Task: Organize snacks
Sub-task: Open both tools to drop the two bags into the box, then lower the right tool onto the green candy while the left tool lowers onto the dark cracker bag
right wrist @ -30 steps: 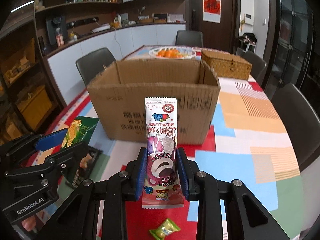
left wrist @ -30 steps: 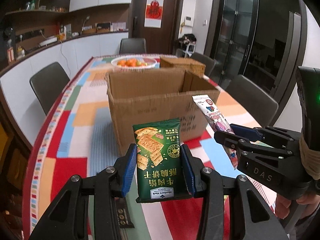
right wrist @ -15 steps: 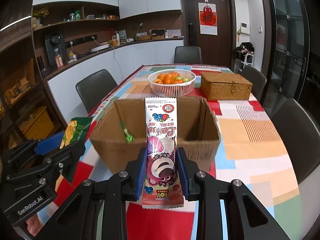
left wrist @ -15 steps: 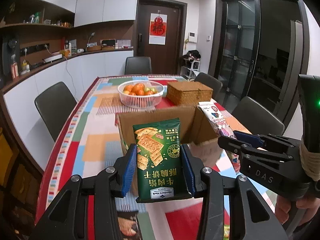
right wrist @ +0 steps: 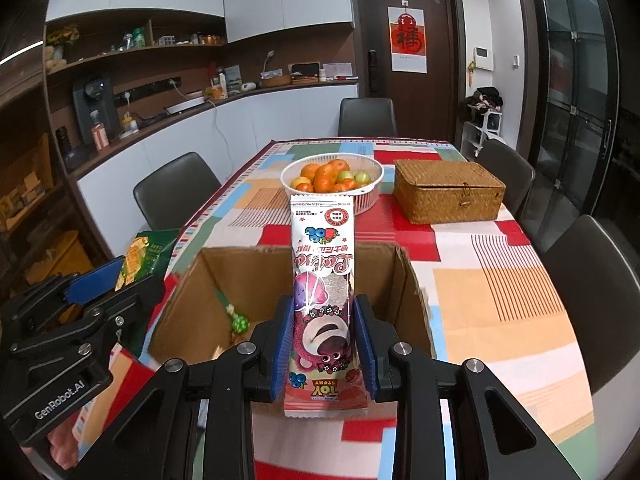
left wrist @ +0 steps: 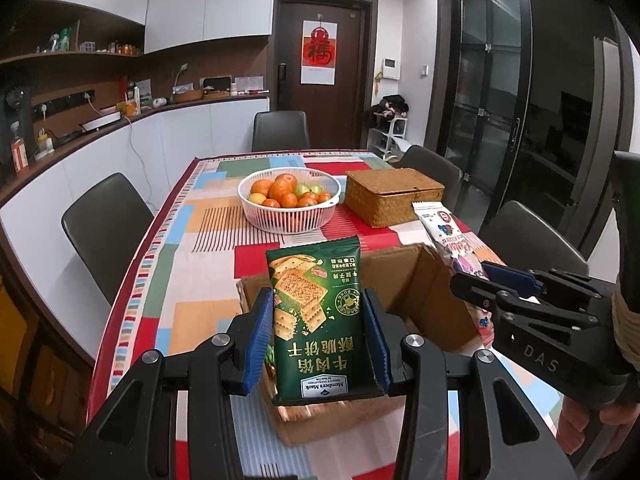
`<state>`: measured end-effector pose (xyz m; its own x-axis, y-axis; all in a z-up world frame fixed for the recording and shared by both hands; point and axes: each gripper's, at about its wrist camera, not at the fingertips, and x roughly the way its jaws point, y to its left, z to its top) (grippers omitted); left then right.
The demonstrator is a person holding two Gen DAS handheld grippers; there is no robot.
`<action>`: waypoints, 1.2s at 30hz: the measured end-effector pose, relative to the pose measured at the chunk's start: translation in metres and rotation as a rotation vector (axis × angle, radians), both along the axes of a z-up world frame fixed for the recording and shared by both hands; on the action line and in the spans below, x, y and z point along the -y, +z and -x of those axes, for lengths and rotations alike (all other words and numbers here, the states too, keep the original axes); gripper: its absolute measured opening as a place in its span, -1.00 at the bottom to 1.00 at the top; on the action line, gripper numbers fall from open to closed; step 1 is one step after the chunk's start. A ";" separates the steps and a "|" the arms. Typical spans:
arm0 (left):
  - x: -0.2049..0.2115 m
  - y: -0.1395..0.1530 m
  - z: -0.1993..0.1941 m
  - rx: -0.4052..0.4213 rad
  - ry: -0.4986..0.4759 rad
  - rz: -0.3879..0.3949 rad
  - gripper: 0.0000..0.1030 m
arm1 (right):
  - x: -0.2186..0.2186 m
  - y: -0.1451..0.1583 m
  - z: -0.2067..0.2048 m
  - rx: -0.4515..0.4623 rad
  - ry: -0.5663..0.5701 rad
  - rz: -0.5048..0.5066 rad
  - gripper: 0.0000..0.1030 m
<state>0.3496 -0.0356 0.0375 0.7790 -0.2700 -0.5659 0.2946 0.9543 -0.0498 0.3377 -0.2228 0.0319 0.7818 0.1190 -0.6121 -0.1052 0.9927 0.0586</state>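
Both packets are being carried up and forward over the open brown cardboard box (right wrist: 296, 300). A second ago the box front was being seen face-on behind the packets; now its open top is being looked into from above, at the centre of both views, while the white basket of oranges (left wrist: 289, 198) and the woven wicker box (left wrist: 394, 196) are being revealed beyond it in the upper middle. For the task, this is being read as the approach to the drop being nearly finished: the two snacks are being brought into place above the box mouth but are not yet inside it.

The left gripper (left wrist: 318, 340) is being kept clenched on the green rectangular cracker packet (left wrist: 318, 320), which is being held upright at the lower centre of the left view, its blue pads being pressed against both long edges. The right gripper (right wrist: 322, 340) is being kept clenched on the tall pink-and-white cartoon-bear snack packet (right wrist: 322, 300), likewise upright at the lower centre of its view. Inside the box, at its left, a small green wrapped sweet (right wrist: 238, 322) is being seen already lying.
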 end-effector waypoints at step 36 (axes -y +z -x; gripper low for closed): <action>0.007 -0.056 0.164 -0.078 -0.043 -0.115 0.68 | 0.010 -0.065 0.143 -0.162 0.002 -0.007 0.11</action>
<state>0.1856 -0.0430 -0.0189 0.7202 -0.2321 -0.6538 0.3352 0.9415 0.0350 0.1945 -0.2329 -0.0327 0.6727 0.1253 -0.7292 -0.0963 0.9920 0.0817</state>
